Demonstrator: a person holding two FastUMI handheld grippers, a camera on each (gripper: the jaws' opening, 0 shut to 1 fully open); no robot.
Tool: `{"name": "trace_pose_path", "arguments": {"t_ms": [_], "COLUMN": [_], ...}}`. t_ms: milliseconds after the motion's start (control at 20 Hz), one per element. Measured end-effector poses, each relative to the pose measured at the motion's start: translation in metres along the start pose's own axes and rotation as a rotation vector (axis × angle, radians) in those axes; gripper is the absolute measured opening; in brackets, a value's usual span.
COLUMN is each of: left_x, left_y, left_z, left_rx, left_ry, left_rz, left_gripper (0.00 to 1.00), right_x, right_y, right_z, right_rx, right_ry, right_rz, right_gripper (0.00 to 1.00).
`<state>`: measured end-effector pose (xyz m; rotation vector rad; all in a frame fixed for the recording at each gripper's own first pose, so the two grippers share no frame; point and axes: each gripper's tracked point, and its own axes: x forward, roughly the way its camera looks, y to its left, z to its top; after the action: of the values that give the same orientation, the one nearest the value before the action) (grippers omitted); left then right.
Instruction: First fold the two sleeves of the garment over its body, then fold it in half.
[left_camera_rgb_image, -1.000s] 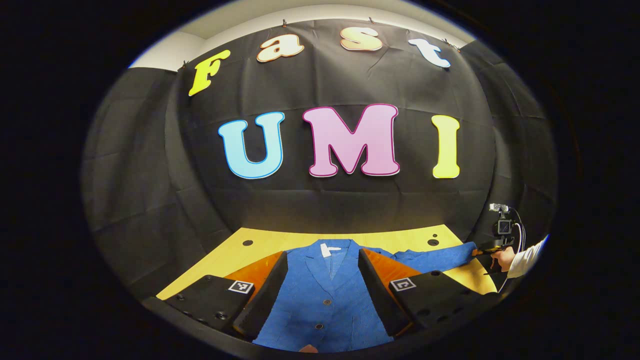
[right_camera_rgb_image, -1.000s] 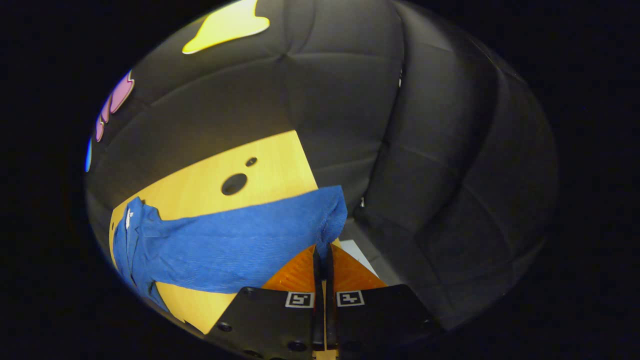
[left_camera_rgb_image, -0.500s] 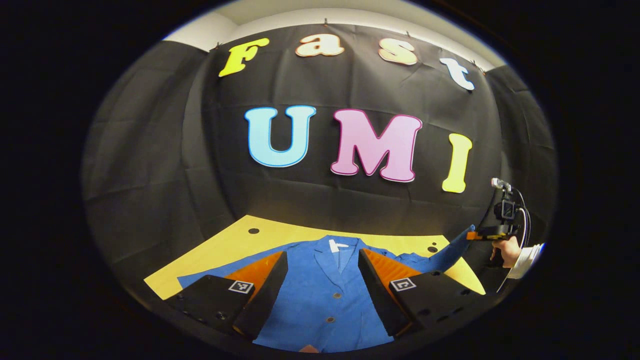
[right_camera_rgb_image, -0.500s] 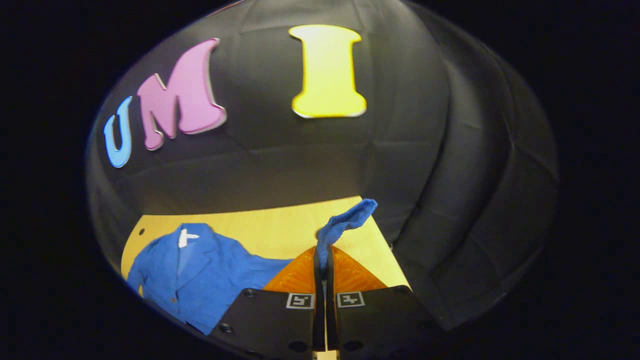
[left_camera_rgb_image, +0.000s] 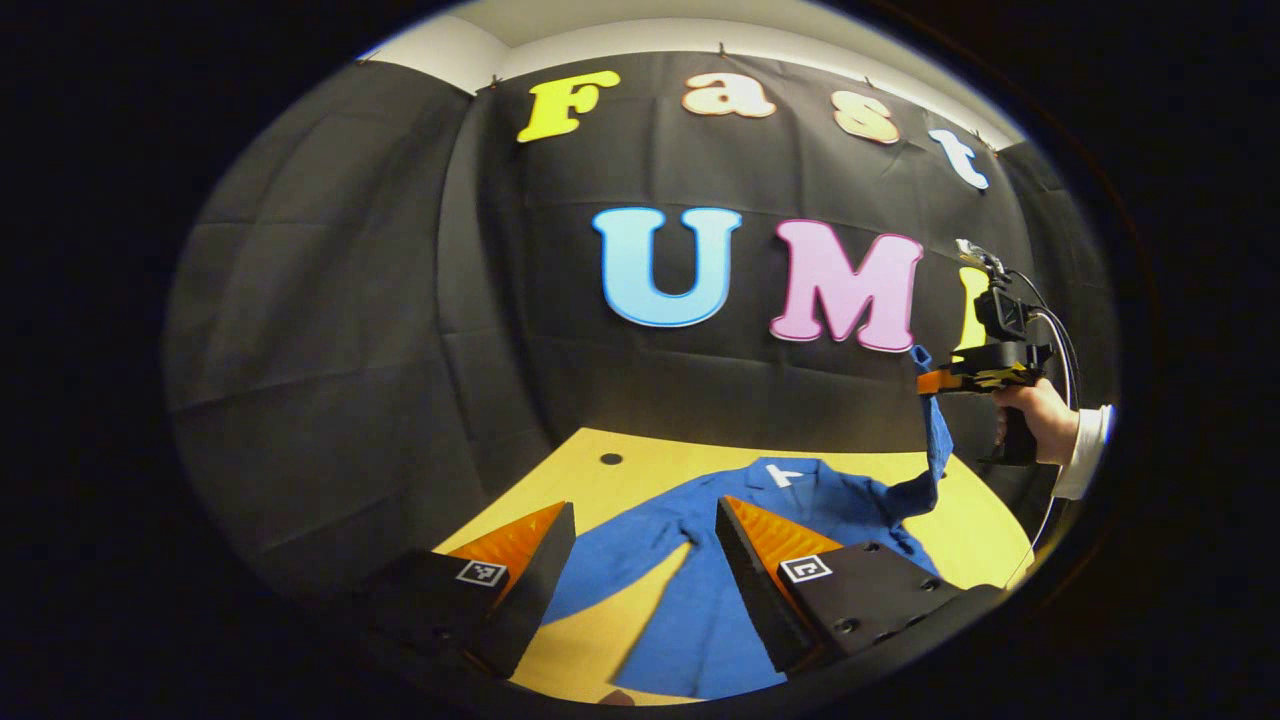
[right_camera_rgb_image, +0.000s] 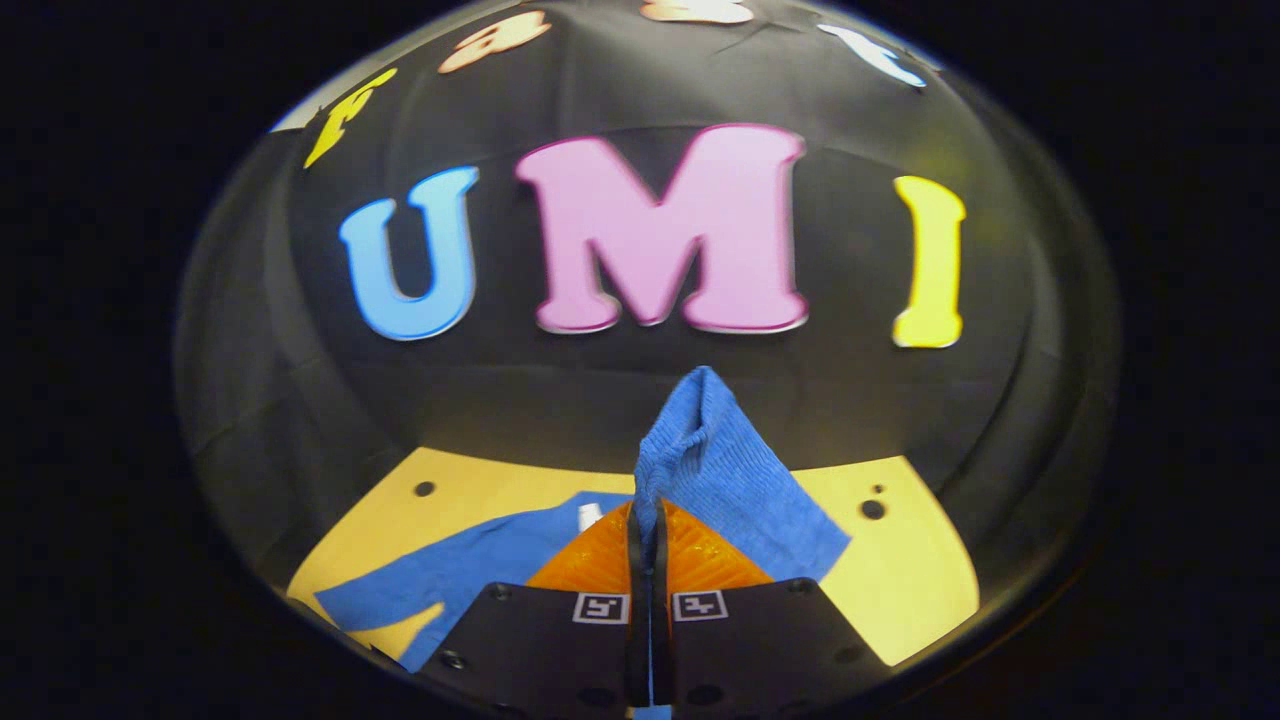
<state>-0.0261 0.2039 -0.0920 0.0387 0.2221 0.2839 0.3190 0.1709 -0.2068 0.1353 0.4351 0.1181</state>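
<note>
A blue button-front jacket (left_camera_rgb_image: 700, 600) lies flat on the yellow table (left_camera_rgb_image: 560, 480), collar toward the far wall. My left gripper (left_camera_rgb_image: 643, 507) hovers open above its left sleeve (left_camera_rgb_image: 610, 560), with nothing between the fingers. At the far right a hand (left_camera_rgb_image: 1040, 415) holds my right gripper (left_camera_rgb_image: 925, 380) high, and the jacket's right sleeve (left_camera_rgb_image: 937, 440) hangs from it. In the right gripper view my right gripper (right_camera_rgb_image: 648, 515) is shut on that sleeve's cuff (right_camera_rgb_image: 705, 450), which stands up in front of the fingers. The other sleeve (right_camera_rgb_image: 450, 580) lies spread at the lower left.
The table (right_camera_rgb_image: 900, 590) has small round holes (right_camera_rgb_image: 872, 509) near its far corners, one of them a hole (left_camera_rgb_image: 610, 459) at the back left. The black cloth wall stands just behind the table's far edge. A cable (left_camera_rgb_image: 1060, 340) loops off the right gripper.
My right gripper has lifted the sleeve cuff well off the table and swung round to face the back wall. My left gripper has shifted left, staying open above the jacket.
</note>
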Motion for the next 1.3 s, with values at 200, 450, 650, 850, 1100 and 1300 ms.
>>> {"name": "trace_pose_path", "arguments": {"t_ms": [200,450,650,850,1100,1300], "left_x": [-0.013,-0.036,-0.034,-0.004,0.053,0.097], "left_y": [0.067,0.125,0.145,0.151,0.152,0.159], "left_z": [-0.019,-0.058,-0.092,-0.123,-0.16,-0.21], "left_rx": [-0.003,0.012,-0.028,-0.162,-0.189,-0.152], "left_ry": [0.036,0.131,0.197,0.269,0.408,0.552], "left_rz": [0.086,0.18,0.184,0.149,0.138,0.179], "left_gripper": [0.81,0.84,0.84,0.82,0.84,0.84], "right_x": [0.061,0.114,0.109,0.079,0.005,-0.08], "right_y": [0.082,0.115,0.175,0.197,0.162,0.117], "right_z": [-0.09,-0.196,-0.214,-0.175,-0.089,-0.054], "right_rx": [-0.016,0.004,0.179,0.241,0.107,0.036], "right_ry": [0.169,0.349,0.435,0.403,0.217,0.137], "right_rz": [0.067,0.076,0.261,0.377,0.406,0.408], "right_gripper": [0.01,0.02,0.15,0.77,0.97,0.97]}}
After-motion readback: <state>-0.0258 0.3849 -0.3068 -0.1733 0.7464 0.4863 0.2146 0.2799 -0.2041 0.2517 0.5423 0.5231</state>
